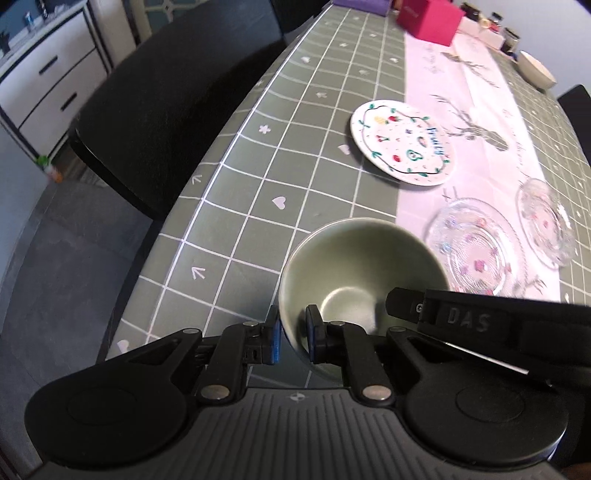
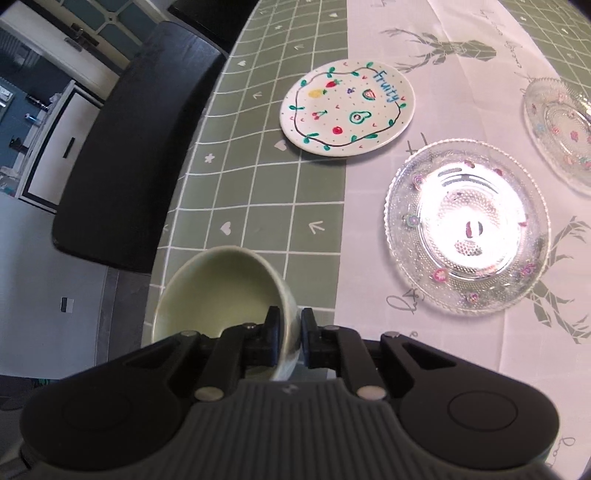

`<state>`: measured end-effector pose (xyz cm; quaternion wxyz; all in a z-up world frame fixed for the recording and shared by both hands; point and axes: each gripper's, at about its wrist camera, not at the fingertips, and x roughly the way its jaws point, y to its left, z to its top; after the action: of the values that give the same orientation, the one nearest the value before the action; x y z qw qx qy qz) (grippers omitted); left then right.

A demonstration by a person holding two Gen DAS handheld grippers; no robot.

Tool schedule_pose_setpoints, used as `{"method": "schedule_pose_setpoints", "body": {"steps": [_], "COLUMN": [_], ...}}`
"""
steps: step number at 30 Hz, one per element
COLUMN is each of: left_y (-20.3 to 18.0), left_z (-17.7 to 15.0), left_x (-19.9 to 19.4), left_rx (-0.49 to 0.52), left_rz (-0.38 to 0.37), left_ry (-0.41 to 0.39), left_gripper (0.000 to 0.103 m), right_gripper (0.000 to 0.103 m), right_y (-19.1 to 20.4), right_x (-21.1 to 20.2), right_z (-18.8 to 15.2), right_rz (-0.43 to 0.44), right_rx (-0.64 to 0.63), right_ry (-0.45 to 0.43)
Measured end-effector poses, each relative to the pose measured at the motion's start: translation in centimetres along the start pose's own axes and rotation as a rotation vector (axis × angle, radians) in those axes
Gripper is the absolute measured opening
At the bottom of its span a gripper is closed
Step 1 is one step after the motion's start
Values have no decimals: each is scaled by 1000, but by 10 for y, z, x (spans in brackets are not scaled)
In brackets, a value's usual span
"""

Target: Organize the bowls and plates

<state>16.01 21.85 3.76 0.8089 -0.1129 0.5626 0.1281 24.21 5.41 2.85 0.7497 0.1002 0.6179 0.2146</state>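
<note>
A pale green bowl [image 1: 354,266] is held above the table's near edge. My left gripper [image 1: 291,332] is shut on its near rim. My right gripper [image 2: 290,332] is shut on the rim of the same green bowl [image 2: 218,284], and its black body shows in the left wrist view [image 1: 480,317]. A white "Fruity" plate [image 1: 402,142] [image 2: 347,107] lies further out. Two clear glass plates with flower dots [image 1: 476,247] [image 1: 546,221] lie on the white runner, also in the right wrist view [image 2: 469,225] [image 2: 561,125].
The table has a green grid cloth [image 1: 295,155] and a white deer-print runner [image 1: 480,122]. A black chair [image 1: 166,99] [image 2: 140,140] stands at the left edge. A pink box [image 1: 428,16], small jars and a white bowl [image 1: 535,68] sit at the far end.
</note>
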Motion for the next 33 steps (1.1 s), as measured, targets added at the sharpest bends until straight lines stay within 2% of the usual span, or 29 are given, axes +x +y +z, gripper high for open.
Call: {"method": "schedule_pose_setpoints", "body": {"steps": [7,12,19,24,28,33], "left_y": [-13,-35,-61,-72,-82,-92], "left_z": [-21,-37,-72,-91,-109,-122], "left_x": [-36,-55,-78,-83,-82,-67], "left_rx": [75,163,297,358,425,488], "left_rz": [-11,-18,-38,-77,-95,-94], "left_ry": [-120,-193,-302,-302,-299,-237], "left_gripper": [13,13,13,13,14,14], "right_gripper": [12,13,14,14,15,16], "right_y": [-11,-20,-40,-53,-63,-77], "right_x": [-36,-61,-92,-102,-100,-91], "right_z": [-16,-34,-54,-78,-100,-116], "right_rz": [80,70,60,46,50,37], "right_rx": [-14,-50,-87,-90,-73,-45], "right_ry": [11,-20,7,23,72,124]}}
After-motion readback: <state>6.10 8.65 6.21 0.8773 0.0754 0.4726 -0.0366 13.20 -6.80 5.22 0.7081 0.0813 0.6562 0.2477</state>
